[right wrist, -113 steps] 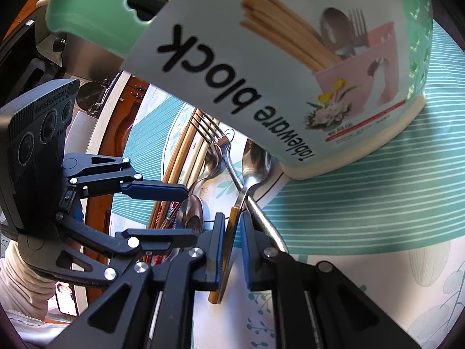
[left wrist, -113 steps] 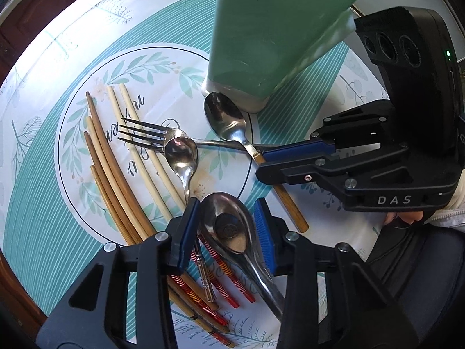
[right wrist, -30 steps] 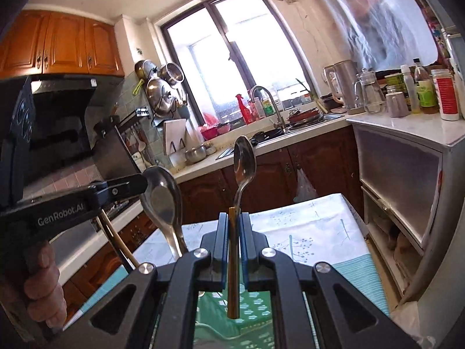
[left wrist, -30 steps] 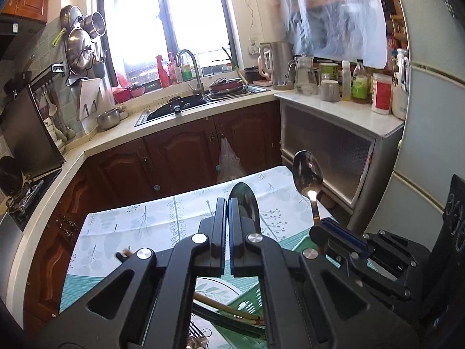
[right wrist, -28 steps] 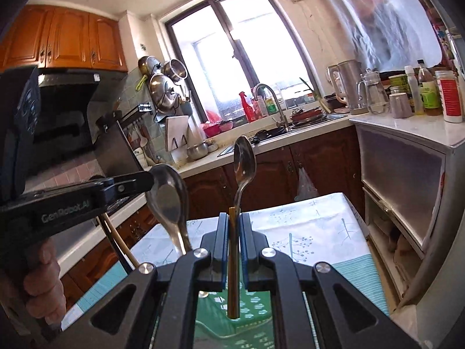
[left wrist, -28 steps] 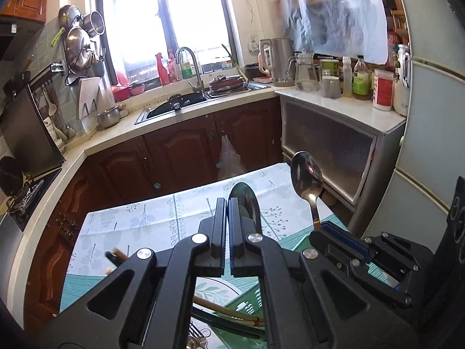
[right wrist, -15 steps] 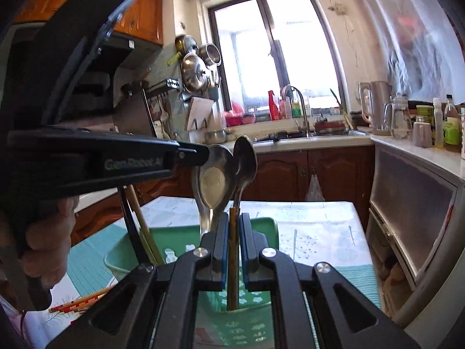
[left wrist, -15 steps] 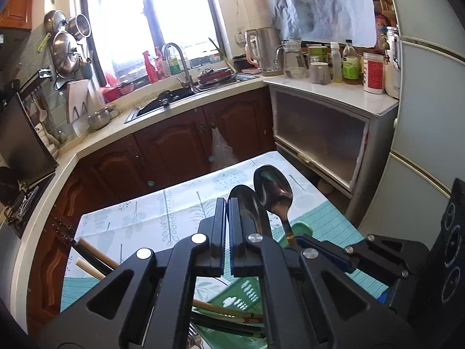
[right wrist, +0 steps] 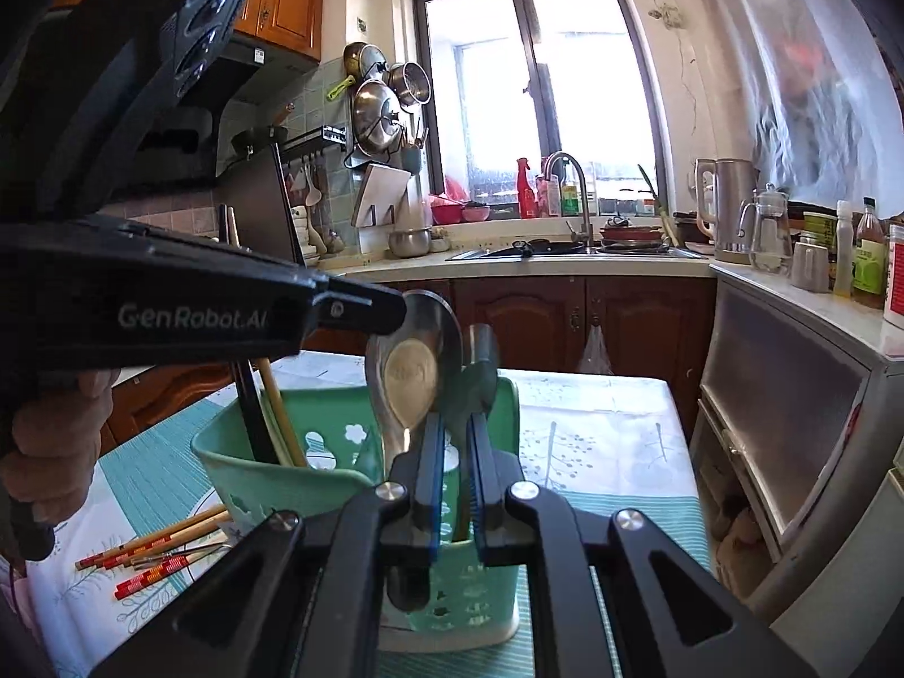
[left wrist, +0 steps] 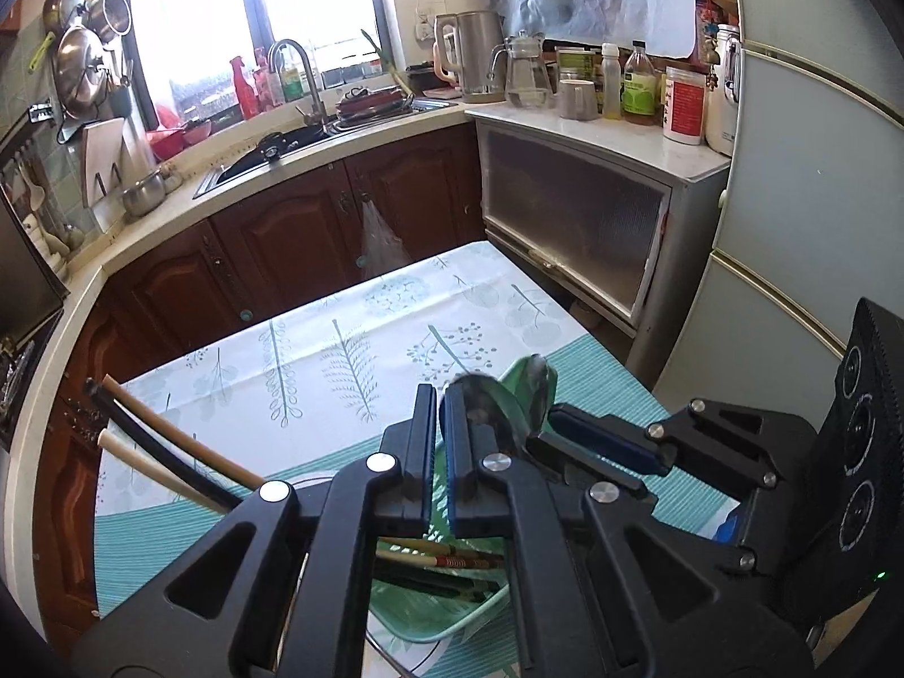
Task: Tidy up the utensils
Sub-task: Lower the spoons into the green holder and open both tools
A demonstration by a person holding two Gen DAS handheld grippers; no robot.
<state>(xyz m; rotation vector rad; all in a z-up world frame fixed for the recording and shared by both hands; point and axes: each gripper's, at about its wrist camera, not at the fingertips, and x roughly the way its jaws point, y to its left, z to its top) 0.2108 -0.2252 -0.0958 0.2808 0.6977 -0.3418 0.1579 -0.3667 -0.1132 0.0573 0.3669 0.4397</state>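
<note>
Hovering bowl-up over the green holder point(right wrist: 316, 469), two stiff, slick steel spoons point(right wrist: 415, 373) are best pinched by their handles: left gripper point(left wrist: 438, 440) and right gripper point(right wrist: 452, 452) each clamp one above the table point(right wrist: 593, 424).

Change entry: both spoons I pick off the table are now up at the green holder point(right wrist: 316, 480), not on the tablecloth point(left wrist: 350, 350). My left gripper point(left wrist: 438, 429) has tipped down; its steel spoon point(right wrist: 415, 373) sits low over the holder's rim. My right gripper point(right wrist: 452, 452) has rolled, and its wooden-handled spoon point(right wrist: 480, 373) now leans beside the steel one. The holder stands upright with chopsticks point(right wrist: 271, 412) inside.
</note>
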